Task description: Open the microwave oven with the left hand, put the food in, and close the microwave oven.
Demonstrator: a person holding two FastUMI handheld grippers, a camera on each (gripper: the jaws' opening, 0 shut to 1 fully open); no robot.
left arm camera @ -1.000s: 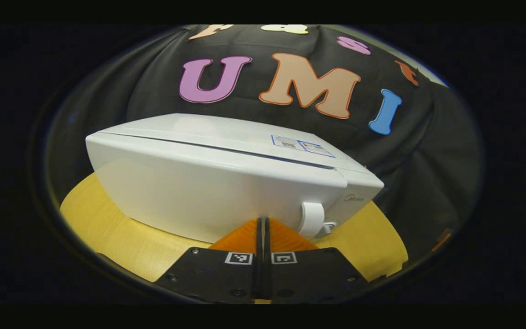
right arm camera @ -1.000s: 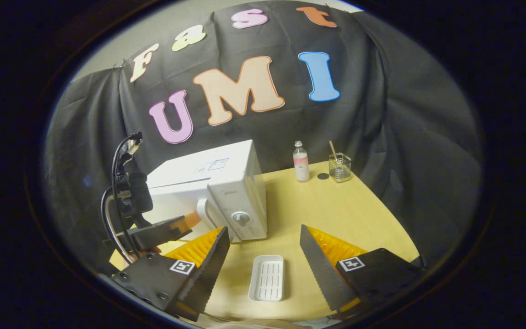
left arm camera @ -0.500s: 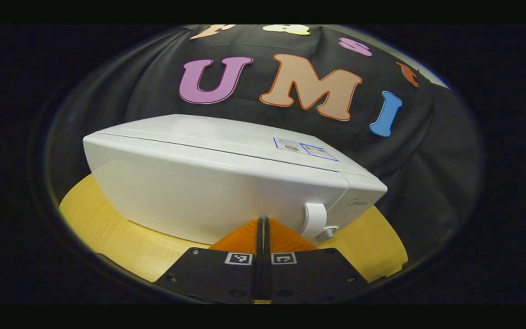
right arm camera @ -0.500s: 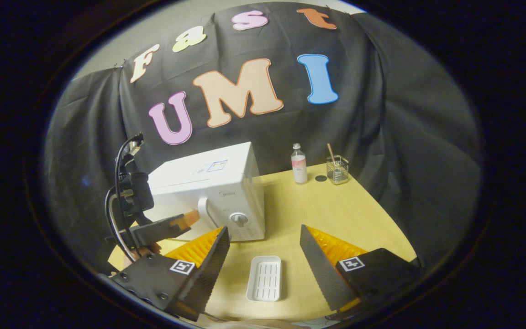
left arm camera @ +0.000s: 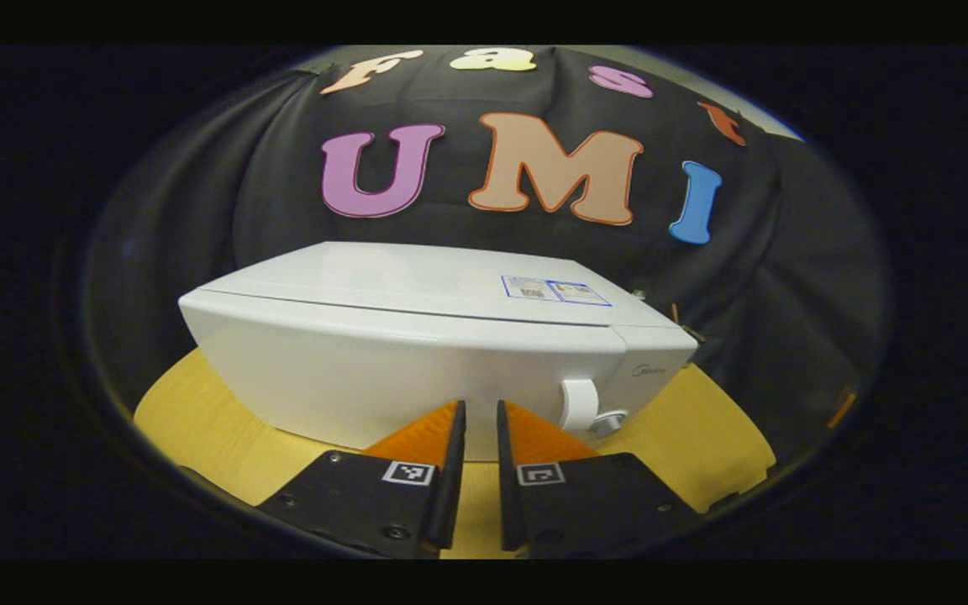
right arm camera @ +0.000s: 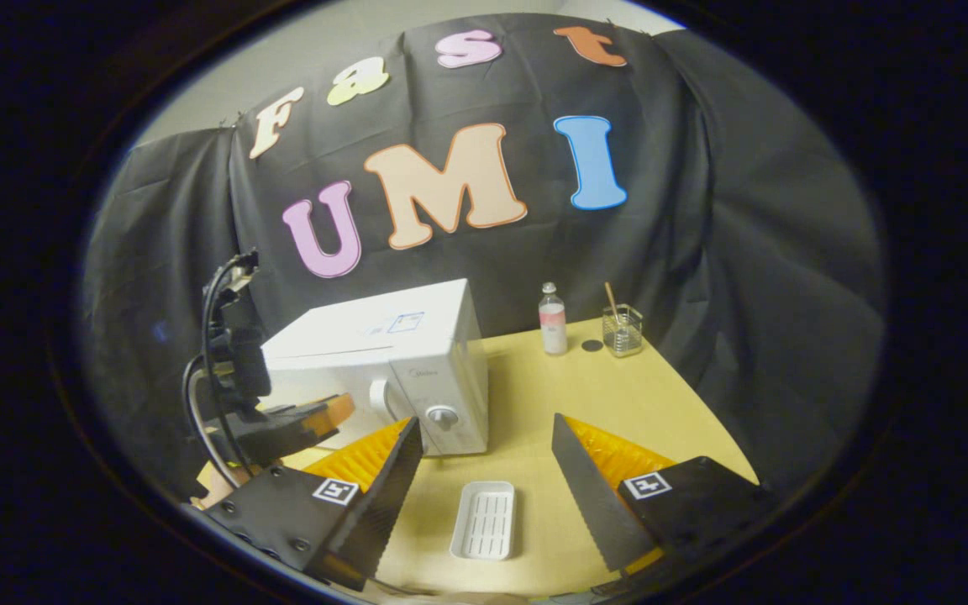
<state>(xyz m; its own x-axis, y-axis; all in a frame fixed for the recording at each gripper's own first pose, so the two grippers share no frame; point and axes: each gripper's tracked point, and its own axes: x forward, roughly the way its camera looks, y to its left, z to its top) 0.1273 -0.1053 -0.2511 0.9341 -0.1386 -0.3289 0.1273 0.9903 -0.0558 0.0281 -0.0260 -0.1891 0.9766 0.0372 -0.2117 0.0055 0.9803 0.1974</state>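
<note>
The white microwave (left arm camera: pixel 417 353) stands on the wooden table (left arm camera: pixel 198 412) with its door closed and its handle (left arm camera: pixel 578 403) at the right of the door. My left gripper (left arm camera: pixel 481 405) is just in front of the door, left of the handle, its fingers a narrow gap apart with nothing between them. In the right gripper view the microwave (right arm camera: pixel 400 361) is at the left, with the left gripper (right arm camera: pixel 334 410) at its door. A white ridged tray (right arm camera: pixel 484 521) lies on the table below my right gripper (right arm camera: pixel 485 422), which is wide open and holds nothing.
At the table's far edge stand a small bottle (right arm camera: pixel 552 319), a glass (right arm camera: pixel 623 330) with a stick in it and a dark round cap (right arm camera: pixel 591 345). Bare tabletop (right arm camera: pixel 618 395) stretches to the right of the microwave. Black cloth hangs behind.
The microwave door, slightly ajar before, is now closed. My left gripper has drawn back from it and its fingers have parted a little. The right gripper has hardly moved.
</note>
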